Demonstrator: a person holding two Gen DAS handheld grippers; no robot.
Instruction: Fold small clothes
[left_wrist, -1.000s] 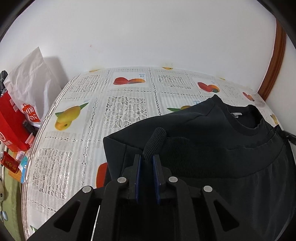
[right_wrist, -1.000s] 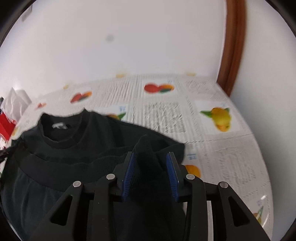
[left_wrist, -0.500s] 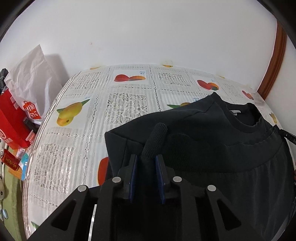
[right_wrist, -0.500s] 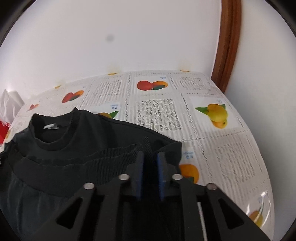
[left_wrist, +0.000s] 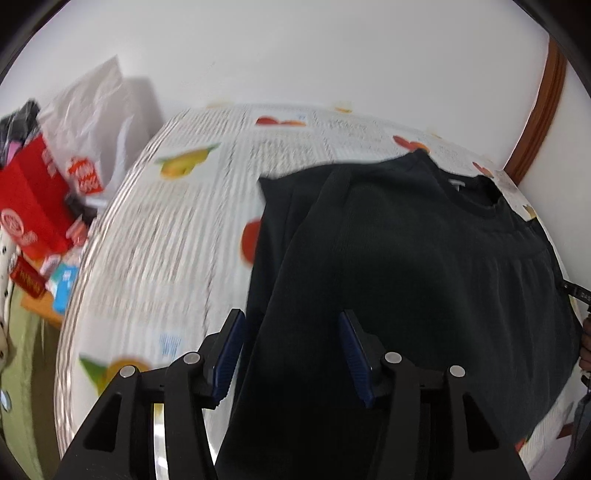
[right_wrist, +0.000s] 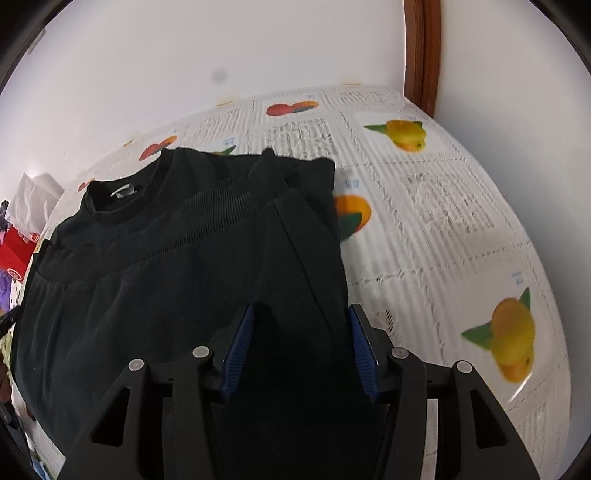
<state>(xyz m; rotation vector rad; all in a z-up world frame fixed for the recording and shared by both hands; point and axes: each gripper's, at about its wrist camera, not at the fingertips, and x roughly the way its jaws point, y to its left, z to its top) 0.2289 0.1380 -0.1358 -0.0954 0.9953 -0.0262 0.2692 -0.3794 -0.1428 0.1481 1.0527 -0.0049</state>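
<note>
A black sweatshirt (left_wrist: 424, 258) lies on the fruit-print tablecloth (left_wrist: 166, 236), its ribbed hem folded up toward the collar. It also shows in the right wrist view (right_wrist: 166, 266), with the collar and white label at the far left. My left gripper (left_wrist: 291, 350) is open and hovers over the garment's left folded edge, holding nothing. My right gripper (right_wrist: 301, 343) is open over the garment's right folded edge, holding nothing.
A white plastic bag (left_wrist: 96, 122) and red boxes (left_wrist: 29, 199) stand beyond the table's left edge. A white wall runs along the back, with brown door trim (right_wrist: 421, 48) at the right corner. Bare tablecloth (right_wrist: 443, 206) lies right of the garment.
Both grippers have let go of the ribbed hem and opened. Both have pulled back toward the near side. The hem now lies folded on the sweatshirt.
</note>
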